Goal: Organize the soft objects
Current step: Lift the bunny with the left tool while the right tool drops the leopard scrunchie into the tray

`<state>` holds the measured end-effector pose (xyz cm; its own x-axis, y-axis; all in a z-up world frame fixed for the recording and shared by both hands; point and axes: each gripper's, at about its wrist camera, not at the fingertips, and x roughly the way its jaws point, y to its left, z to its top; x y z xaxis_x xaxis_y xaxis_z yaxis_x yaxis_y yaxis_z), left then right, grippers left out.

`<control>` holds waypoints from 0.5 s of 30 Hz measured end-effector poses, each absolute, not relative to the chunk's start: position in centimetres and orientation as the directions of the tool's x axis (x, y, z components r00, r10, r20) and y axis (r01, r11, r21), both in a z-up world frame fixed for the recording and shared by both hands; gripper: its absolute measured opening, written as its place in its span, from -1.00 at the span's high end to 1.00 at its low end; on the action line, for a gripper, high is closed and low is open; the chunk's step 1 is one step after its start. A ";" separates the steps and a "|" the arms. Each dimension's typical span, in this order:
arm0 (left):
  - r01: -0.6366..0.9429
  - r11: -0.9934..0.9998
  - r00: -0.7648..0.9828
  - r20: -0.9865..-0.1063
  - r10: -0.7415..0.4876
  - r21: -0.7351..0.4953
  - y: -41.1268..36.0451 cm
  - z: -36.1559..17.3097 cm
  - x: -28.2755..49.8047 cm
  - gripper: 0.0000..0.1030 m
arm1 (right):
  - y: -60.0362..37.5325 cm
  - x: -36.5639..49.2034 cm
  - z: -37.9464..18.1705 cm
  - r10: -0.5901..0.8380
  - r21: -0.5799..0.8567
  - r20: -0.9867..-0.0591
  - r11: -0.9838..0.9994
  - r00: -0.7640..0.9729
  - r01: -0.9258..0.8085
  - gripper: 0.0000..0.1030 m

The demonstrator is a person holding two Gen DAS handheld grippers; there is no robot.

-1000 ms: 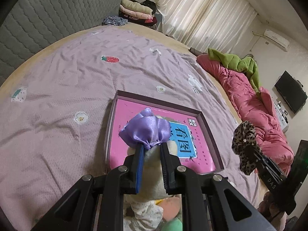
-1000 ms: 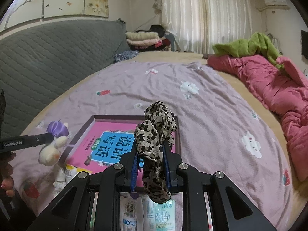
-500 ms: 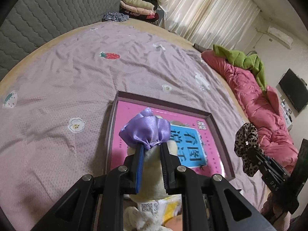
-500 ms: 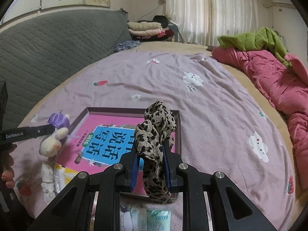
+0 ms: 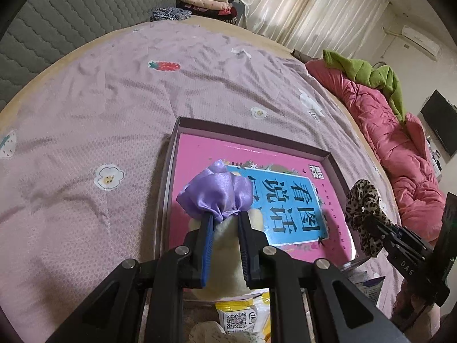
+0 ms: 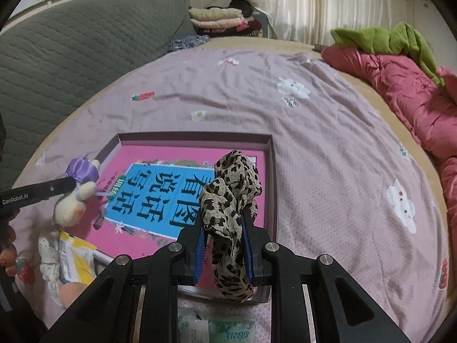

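Note:
My left gripper is shut on a small cream plush toy with a purple satin cap, held over the left part of a shallow purple box. From the right wrist view the same plush toy hangs at the box's left edge. My right gripper is shut on a leopard-print scrunchie above the box's right half. In the left wrist view the scrunchie shows at the right. A pink and blue book lies inside the box.
The box sits on a lilac bedsheet. Yellow and white packets and tissue packs lie near its close edge. A pink quilt with a green garment lines the right side. Folded clothes sit at the far end.
Both grippers have come down and moved forward over the box with their items still held. The box and book look larger and closer in both views.

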<state>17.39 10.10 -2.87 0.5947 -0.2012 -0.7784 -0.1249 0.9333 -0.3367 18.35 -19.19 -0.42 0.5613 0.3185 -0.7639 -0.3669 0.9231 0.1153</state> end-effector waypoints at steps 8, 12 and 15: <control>-0.118 0.933 0.582 -0.785 -0.212 -0.339 10.0 -3.9 17.8 0.66 | -19.3 18.6 -2.1 0.319 0.131 -0.789 0.923 0.525 -0.363 0.56; -0.120 0.934 0.575 -0.791 -0.212 -0.337 10.0 -4.4 17.8 0.66 | -19.5 18.9 -2.8 0.314 0.143 -0.799 0.928 0.513 -0.345 0.56; -0.122 0.932 0.567 -0.795 -0.216 -0.340 10.0 -4.8 17.8 0.66 | -19.6 19.0 -3.1 0.311 0.142 -0.802 0.929 0.510 -0.343 0.56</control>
